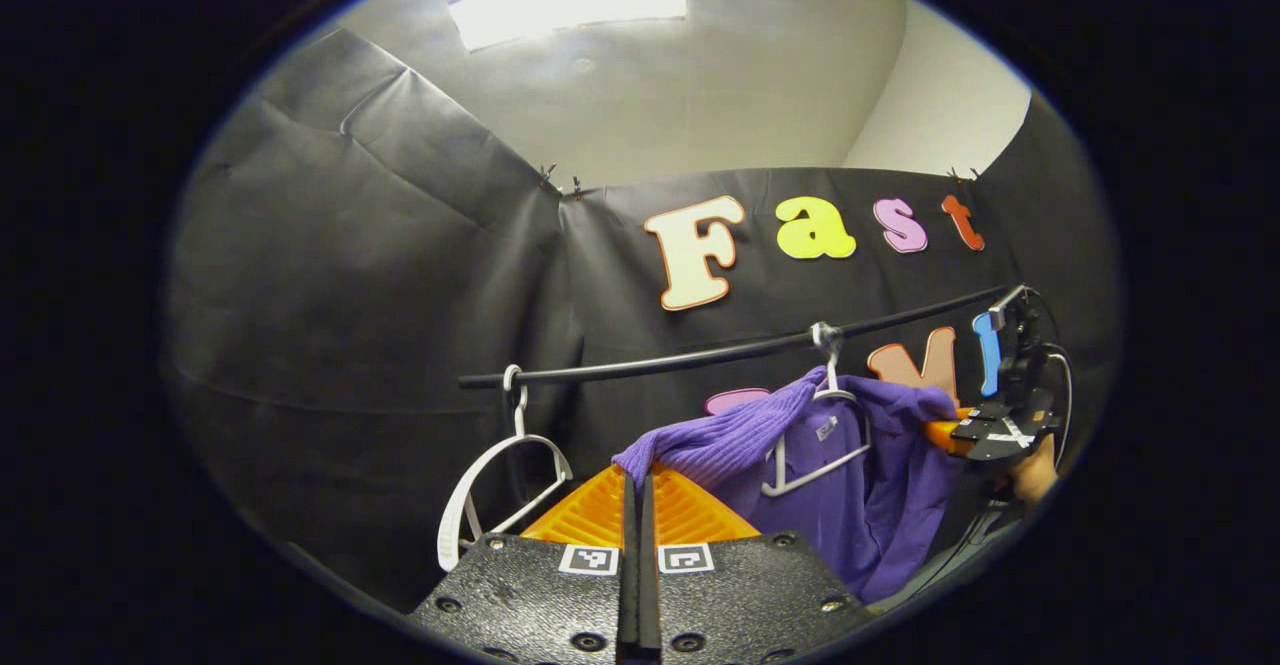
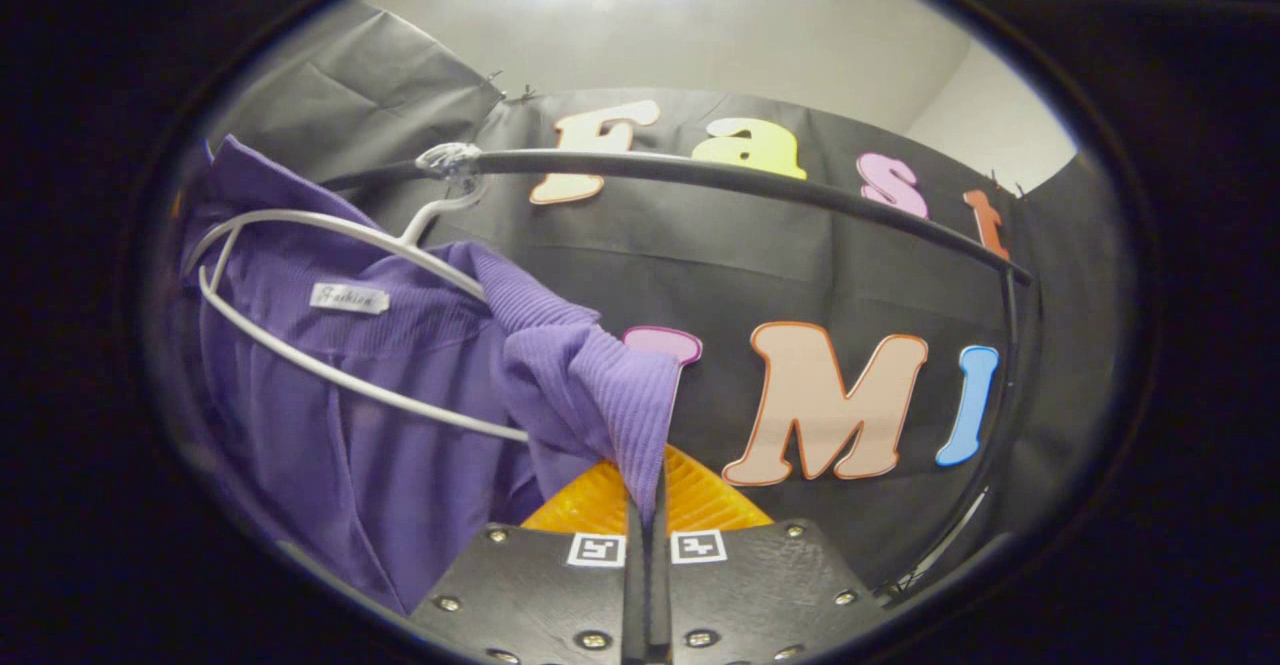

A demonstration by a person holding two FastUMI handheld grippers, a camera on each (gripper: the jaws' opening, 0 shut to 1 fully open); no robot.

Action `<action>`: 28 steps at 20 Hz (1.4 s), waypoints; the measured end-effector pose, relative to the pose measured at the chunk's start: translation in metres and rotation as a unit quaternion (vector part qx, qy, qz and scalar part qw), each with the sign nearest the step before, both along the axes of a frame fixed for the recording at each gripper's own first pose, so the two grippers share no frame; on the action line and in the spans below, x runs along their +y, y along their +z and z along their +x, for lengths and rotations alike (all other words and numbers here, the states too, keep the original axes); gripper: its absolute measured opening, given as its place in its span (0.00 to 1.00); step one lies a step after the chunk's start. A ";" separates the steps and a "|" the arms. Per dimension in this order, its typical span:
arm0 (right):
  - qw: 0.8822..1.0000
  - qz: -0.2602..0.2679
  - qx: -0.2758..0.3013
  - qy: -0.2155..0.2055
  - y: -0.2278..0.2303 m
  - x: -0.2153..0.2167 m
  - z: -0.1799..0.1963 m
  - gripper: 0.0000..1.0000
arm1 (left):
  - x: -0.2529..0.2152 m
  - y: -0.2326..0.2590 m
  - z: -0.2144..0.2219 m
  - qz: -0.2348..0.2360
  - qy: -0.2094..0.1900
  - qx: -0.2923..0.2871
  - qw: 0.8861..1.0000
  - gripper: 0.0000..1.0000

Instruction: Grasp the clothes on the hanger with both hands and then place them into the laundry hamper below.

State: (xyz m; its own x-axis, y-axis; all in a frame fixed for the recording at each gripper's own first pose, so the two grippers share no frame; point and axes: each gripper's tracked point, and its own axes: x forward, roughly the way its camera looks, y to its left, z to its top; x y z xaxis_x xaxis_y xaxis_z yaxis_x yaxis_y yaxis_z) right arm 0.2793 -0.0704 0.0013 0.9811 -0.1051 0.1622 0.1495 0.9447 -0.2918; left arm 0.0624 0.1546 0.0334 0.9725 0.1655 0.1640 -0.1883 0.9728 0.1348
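Note:
A purple knit garment hangs on a white hanger from the black rail. My left gripper is shut on one stretched shoulder of it, the cloth pulled out toward me. In the left gripper view the right gripper sits at the garment's far shoulder. In the right gripper view the purple garment drapes off the white hanger, and my right gripper is shut on a fold of its ribbed shoulder. The rail runs overhead.
An empty white hanger hangs near the rail's left end. A hand holds the right gripper, with cables trailing beside it. Black cloth walls close in behind and to both sides, and the rail's end post drops down at the right.

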 end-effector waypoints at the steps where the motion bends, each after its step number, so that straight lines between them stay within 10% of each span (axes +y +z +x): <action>1: 1.000 -0.001 -0.004 -0.009 0.004 -0.004 0.002 0.03 | 0.002 0.002 0.004 0.001 0.006 -0.003 1.000 0.00; 16: 0.994 -0.006 -0.056 -0.090 0.025 -0.062 0.085 0.02 | 0.022 -0.019 0.079 -0.032 0.018 0.003 0.999 0.00; 28: 0.997 0.020 0.043 -0.066 -0.083 -0.053 0.139 0.02 | 0.029 -0.118 0.106 -0.093 -0.005 0.075 0.993 0.02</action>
